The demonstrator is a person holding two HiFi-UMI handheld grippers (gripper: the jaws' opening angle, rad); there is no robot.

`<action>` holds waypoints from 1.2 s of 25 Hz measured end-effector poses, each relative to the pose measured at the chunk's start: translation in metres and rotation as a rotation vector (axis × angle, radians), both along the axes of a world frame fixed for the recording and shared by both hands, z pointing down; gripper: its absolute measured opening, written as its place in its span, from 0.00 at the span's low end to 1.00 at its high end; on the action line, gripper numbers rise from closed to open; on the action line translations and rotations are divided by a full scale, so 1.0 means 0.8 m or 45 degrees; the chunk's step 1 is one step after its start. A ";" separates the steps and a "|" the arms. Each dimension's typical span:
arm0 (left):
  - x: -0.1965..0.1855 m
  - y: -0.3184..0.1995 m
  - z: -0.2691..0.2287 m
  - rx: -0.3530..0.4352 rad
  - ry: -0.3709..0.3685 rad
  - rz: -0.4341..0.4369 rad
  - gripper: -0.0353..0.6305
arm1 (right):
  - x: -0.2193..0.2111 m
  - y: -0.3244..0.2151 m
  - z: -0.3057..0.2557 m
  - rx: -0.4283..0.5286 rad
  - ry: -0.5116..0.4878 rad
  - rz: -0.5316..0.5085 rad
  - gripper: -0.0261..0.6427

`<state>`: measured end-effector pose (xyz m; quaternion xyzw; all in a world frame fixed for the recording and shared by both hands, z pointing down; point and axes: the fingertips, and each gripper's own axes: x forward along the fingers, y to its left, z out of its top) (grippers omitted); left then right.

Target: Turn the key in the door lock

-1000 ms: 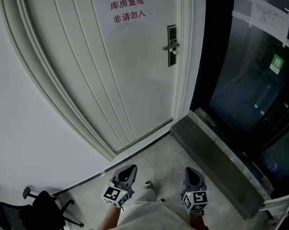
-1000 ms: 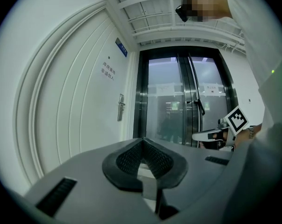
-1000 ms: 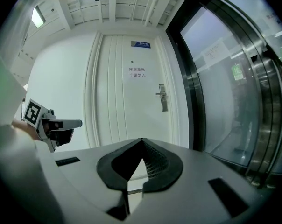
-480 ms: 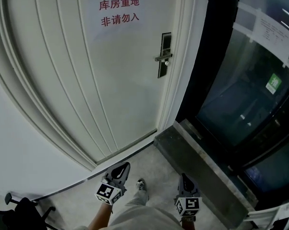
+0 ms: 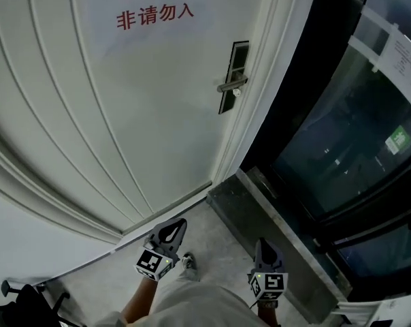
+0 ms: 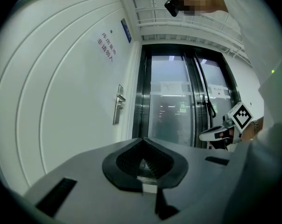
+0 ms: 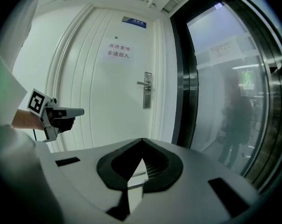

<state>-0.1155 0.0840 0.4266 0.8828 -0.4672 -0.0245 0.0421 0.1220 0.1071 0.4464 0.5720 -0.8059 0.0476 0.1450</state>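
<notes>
The right gripper point(image 5: 262, 248) is shut tight with nothing in it, and the left gripper point(image 5: 173, 231) is also closed on nothing. Both are held low by the person's waist, aimed toward the door and well apart from the lock point(image 5: 234, 73).

The lock is a dark upright plate with a silver handle point(image 5: 231, 84) at the door's right edge. What is probably the key point(image 5: 237, 92) shows as a small pale bit just under the handle, too small to be sure. The task looks not yet started: this is approach only, with no contact.

Risks:
- **Shut jaws:** the key is small, so the jaws need opening before the reach, or the tips would just bump the key or plate.
- **Handle in the way:** it sits right above the key, so a high approach could knock it and miss.
- **Weak grip:** a poor pinch on a thin key head could slip once twisting begins.
- **Off-axis turn:** this could bind the key.

The door point(image 5: 124, 114) is white with raised strips, looks closed, and carries a paper sign point(image 5: 154, 2) in red print. To its right are a dark frame and reflective glass panels point(image 5: 341, 135). The floor point(image 5: 216, 240) is pale grey, with a dark stone sill point(image 5: 243, 199) below the glass. A black chair point(image 5: 28, 302) shows at the lower left corner.
</notes>
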 end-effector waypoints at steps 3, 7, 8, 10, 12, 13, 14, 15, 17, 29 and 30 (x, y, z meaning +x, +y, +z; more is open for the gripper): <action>-0.008 -0.042 -0.002 0.011 0.013 -0.006 0.06 | -0.006 -0.039 -0.003 0.007 0.009 -0.007 0.03; -0.019 -0.094 -0.004 0.027 0.014 -0.010 0.06 | -0.018 -0.090 -0.017 0.057 0.012 -0.007 0.03; -0.021 -0.105 -0.007 0.038 0.018 -0.011 0.06 | -0.020 -0.100 -0.019 0.068 0.007 -0.005 0.03; -0.021 -0.124 -0.016 0.057 0.019 -0.003 0.06 | -0.022 -0.114 -0.021 0.076 0.002 -0.003 0.03; -0.016 -0.133 -0.023 0.070 0.005 0.018 0.06 | -0.018 -0.125 -0.018 0.069 0.007 0.002 0.03; -0.014 -0.135 -0.023 0.072 -0.005 0.029 0.06 | -0.017 -0.131 -0.017 0.063 0.007 0.005 0.03; -0.012 -0.137 -0.023 0.072 -0.014 0.037 0.06 | -0.016 -0.137 -0.015 0.057 0.006 0.004 0.03; -0.011 -0.138 -0.023 0.071 -0.023 0.040 0.06 | -0.016 -0.144 -0.013 0.055 0.007 -0.005 0.03; -0.013 -0.141 -0.020 0.061 -0.041 0.030 0.06 | -0.021 -0.157 -0.011 0.060 0.001 -0.032 0.03; -0.050 -0.181 -0.028 0.053 -0.095 -0.231 0.06 | -0.075 -0.279 -0.018 0.086 0.000 -0.337 0.03; -0.052 -0.187 -0.032 0.055 -0.106 -0.256 0.06 | -0.077 -0.293 -0.023 0.096 0.009 -0.363 0.03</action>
